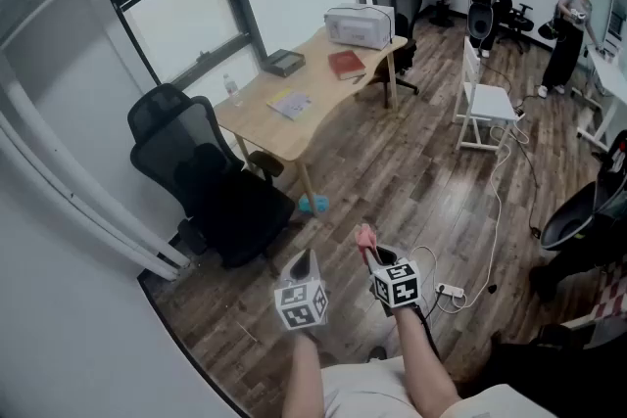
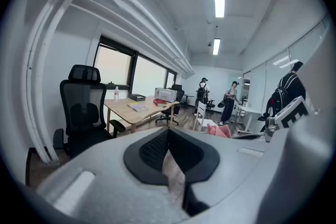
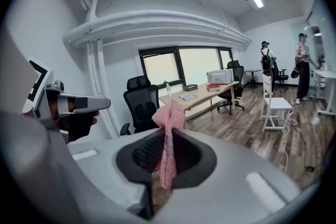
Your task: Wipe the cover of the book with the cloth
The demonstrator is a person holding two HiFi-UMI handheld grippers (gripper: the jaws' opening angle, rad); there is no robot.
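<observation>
The right gripper is clamping its jaws on the pink cloth, which is sticking up past their tips. The left gripper is hovering just beside it, jaws together with nothing between them. What looks like the red book is lying on the worktop, well apart from both.

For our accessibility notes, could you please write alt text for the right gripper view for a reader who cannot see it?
The right claw is shut on a pink cloth that sticks up between its jaws. Beyond it, a wooden desk bearing a red book stands by the window with a black office chair near it, and two people stand at right.
</observation>
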